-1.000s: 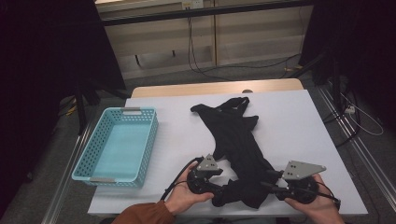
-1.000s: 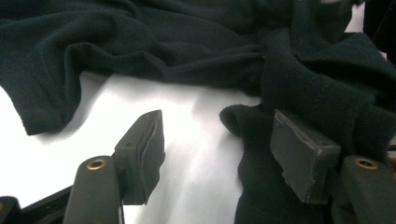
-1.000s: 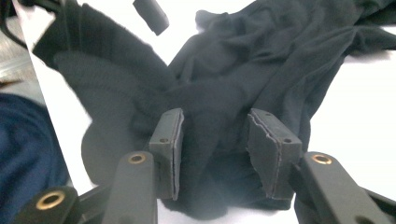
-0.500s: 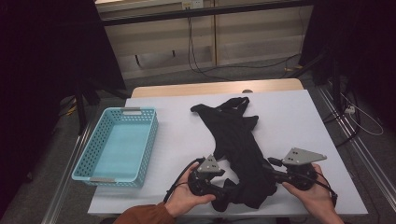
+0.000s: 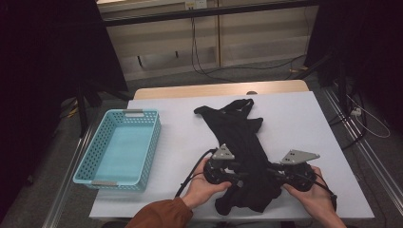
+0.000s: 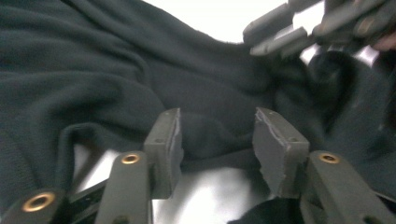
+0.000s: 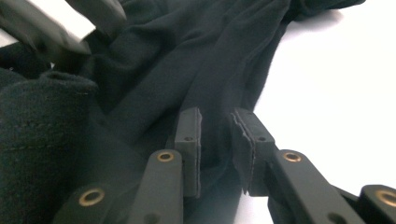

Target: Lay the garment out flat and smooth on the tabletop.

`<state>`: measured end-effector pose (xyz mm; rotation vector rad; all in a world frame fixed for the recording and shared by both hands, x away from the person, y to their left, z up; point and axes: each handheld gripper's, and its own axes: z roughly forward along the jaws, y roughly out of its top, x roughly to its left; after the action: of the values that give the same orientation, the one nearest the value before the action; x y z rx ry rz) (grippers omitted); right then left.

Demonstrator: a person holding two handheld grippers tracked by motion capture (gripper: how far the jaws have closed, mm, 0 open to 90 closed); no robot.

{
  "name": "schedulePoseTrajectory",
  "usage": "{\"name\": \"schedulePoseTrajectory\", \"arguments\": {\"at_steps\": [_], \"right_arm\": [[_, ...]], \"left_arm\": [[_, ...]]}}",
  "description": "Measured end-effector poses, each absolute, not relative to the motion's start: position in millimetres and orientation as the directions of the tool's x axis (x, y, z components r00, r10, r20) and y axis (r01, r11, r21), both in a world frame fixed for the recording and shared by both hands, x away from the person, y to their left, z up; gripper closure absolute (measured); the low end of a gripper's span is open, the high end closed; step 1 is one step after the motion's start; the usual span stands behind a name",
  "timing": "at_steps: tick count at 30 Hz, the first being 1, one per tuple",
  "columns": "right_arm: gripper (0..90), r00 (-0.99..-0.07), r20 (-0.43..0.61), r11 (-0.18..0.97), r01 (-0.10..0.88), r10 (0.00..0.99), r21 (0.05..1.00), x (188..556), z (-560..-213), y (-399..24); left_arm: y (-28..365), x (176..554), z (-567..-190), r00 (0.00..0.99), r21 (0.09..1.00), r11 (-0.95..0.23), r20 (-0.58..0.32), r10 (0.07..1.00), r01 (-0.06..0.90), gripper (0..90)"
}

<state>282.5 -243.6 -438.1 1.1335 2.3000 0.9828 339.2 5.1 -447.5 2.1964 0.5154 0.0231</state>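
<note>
A black garment lies stretched along the white table, its near end bunched between the person's two hands. My left gripper reaches into that bunch from the left. In the left gripper view its jaws have just been closing, and a fold of the cloth lies between the pads without being squeezed. My right gripper comes in from the right. Its jaws have also just been closing and pinch a ridge of the garment. Each gripper view shows the other gripper's jaws close by.
A light blue perforated basket stands at the table's left side with nothing in it. A wooden strip runs along the far edge. Dark stands and cables surround the table. White tabletop lies bare to the right of the garment.
Both hands have drawn inward toward each other over the near end of the garment. The right gripper has slid left onto the cloth, and the left one has shifted right.
</note>
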Motion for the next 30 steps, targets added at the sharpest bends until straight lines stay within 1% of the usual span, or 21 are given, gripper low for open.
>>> {"name": "schedulePoseTrajectory", "arguments": {"at_steps": [2,3,4,5,6,7,8,9,11,13,14,15,19,22,23,28,30], "right_arm": [[73.5,-0.596,-0.035,0.424,0.527,0.802,0.736,283.0,-438.3,-243.5],[74.4,-0.598,-0.035,0.426,0.527,0.801,0.736,283.1,-438.4,-243.2],[76.1,-0.604,-0.039,0.435,0.526,0.796,0.731,283.3,-438.8,-242.5],[78.2,-0.607,-0.041,0.439,0.525,0.793,0.729,283.3,-439.2,-242.0],[82.2,-0.609,-0.043,0.442,0.524,0.792,0.728,283.0,-439.5,-241.4],[86.3,-0.615,-0.049,0.451,0.52,0.787,0.725,282.4,-439.5,-241.0],[88.1,-0.612,-0.063,0.458,0.515,0.788,0.724,281.7,-439.3,-240.7],[88.5,-0.609,-0.061,0.453,0.517,0.791,0.726,281.5,-439.0,-241.1],[88.8,-0.606,-0.055,0.446,0.518,0.793,0.73,281.7,-438.8,-242.3],[88.8,-0.603,-0.053,0.443,0.52,0.796,0.731,281.8,-438.2,-243.4],[88.8,-0.602,-0.056,0.441,0.516,0.797,0.734,281.5,-437.9,-243.8],[88.8,-0.6,-0.056,0.437,0.512,0.798,0.739,281.3,-437.4,-244.2],[89.0,-0.596,-0.049,0.425,0.509,0.801,0.749,280.7,-435.6,-246.0],[89.1,-0.591,-0.048,0.419,0.51,0.806,0.751,281.1,-435.2,-246.8],[89.2,-0.588,-0.048,0.417,0.51,0.807,0.752,280.8,-435.0,-247.0],[89.1,-0.59,-0.028,0.394,0.502,0.807,0.77,281.5,-433.2,-250.4],[89.1,-0.583,-0.027,0.388,0.505,0.812,0.771,282.2,-432.7,-251.1]], "left_arm": [[1.8,337.0,-455.1,0.917,0.74,-0.571,-0.16,0.364,0.356,44.2],[0.2,334.4,-458.1,0.909,0.735,-0.582,-0.112,0.402,0.348,42.3],[1.0,334.4,-459.2,0.914,0.742,-0.577,-0.117,0.388,0.34,40.4],[1.4,334.2,-459.8,0.916,0.747,-0.575,-0.112,0.385,0.333,40.4],[1.9,333.6,-458.8,0.912,0.742,-0.58,-0.102,0.398,0.336,41.5],[3.5,334.5,-458.5,0.917,0.743,-0.58,-0.114,0.382,0.334,46.4],[5.5,334.5,-457.7,0.922,0.738,-0.586,-0.128,0.366,0.335,57.7],[6.5,334.7,-457.3,0.923,0.735,-0.59,-0.126,0.364,0.334,68.5],[8.4,335.9,-457.4,0.92,0.732,-0.59,-0.131,0.369,0.341,82.3],[9.5,336.9,-456.7,0.917,0.731,-0.585,-0.142,0.373,0.352,88.8],[10.0,335.8,-455.9,0.914,0.731,-0.584,-0.137,0.383,0.354,89.4],[12.2,335.8,-454.8,0.918,0.734,-0.583,-0.143,0.37,0.35,89.7],[23.7,335.2,-447.6,0.916,0.734,-0.577,-0.153,0.372,0.357,90.0],[32.9,335.0,-443.7,0.911,0.729,-0.585,-0.129,0.391,0.355,90.0],[38.1,335.7,-442.7,0.913,0.731,-0.582,-0.137,0.384,0.355,90.0],[57.5,338.1,-439.6,0.901,0.731,-0.57,-0.146,0.408,0.376,90.0],[62.3,337.3,-437.4,0.902,0.731,-0.572,-0.138,0.41,0.372,90.0]]}}
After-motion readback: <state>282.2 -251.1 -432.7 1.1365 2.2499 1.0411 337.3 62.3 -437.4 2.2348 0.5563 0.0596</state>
